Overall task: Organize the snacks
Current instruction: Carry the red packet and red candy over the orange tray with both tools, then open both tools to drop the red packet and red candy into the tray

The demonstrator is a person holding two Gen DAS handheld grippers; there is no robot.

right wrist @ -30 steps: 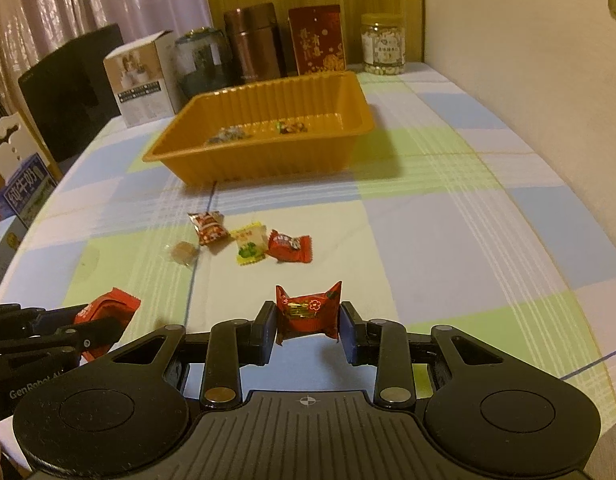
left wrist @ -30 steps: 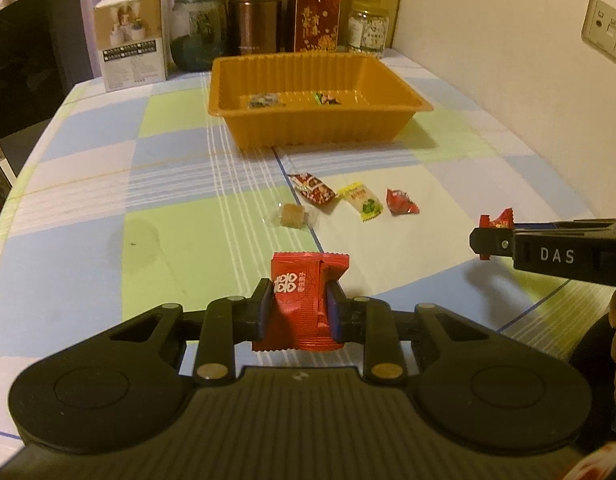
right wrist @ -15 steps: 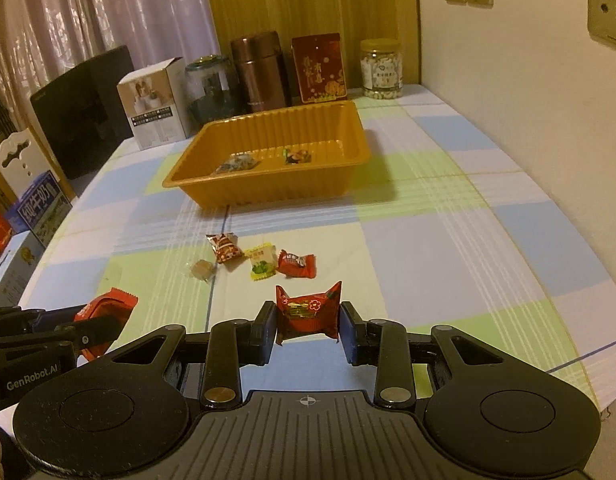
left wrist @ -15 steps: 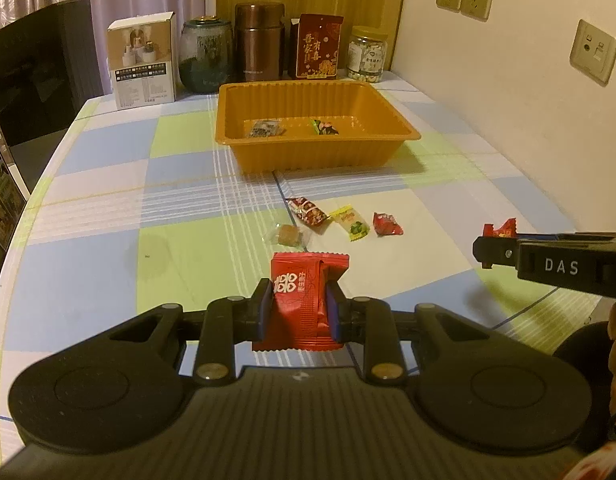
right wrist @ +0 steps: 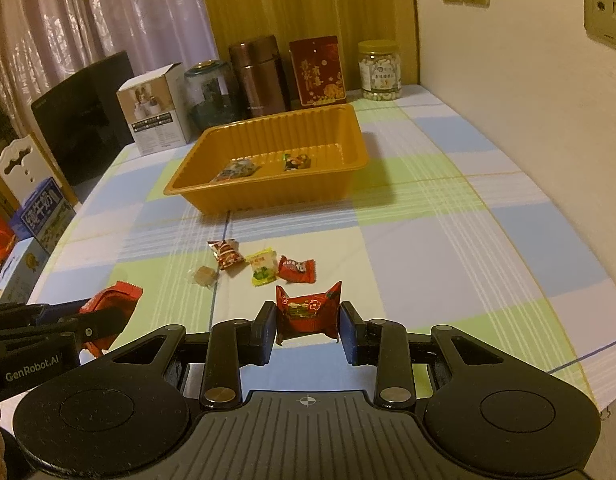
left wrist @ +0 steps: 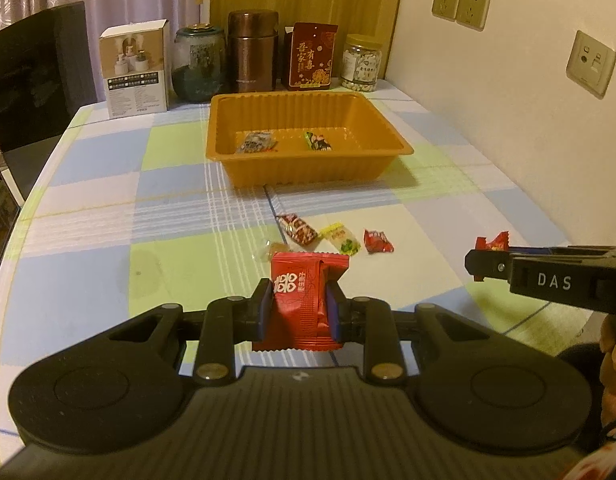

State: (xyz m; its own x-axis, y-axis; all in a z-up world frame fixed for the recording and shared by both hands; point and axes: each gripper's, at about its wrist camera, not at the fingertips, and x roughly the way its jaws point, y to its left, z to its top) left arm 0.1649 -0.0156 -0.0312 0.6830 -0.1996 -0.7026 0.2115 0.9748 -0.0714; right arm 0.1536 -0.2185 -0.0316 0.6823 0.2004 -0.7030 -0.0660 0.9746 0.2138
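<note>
1. Left wrist view: the left hand-held gripper (left wrist: 299, 309) is clamped on a red snack packet (left wrist: 304, 300), lower centre of frame.
2. Right wrist view: the right hand-held gripper (right wrist: 308, 327) pinches a red wrapped candy (right wrist: 309, 313).
3. Both should clear the near wall of the orange tray (left wrist: 308, 170), upper centre on the desk (left wrist: 108, 220), before releasing.

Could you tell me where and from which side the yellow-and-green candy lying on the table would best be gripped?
Grip the yellow-and-green candy across its narrow middle, coming down from above. It lies flat, with its length running towards the orange tray, and wrapped sweets sit close on both sides, so the fingers probably need to drop into those small gaps.
</note>
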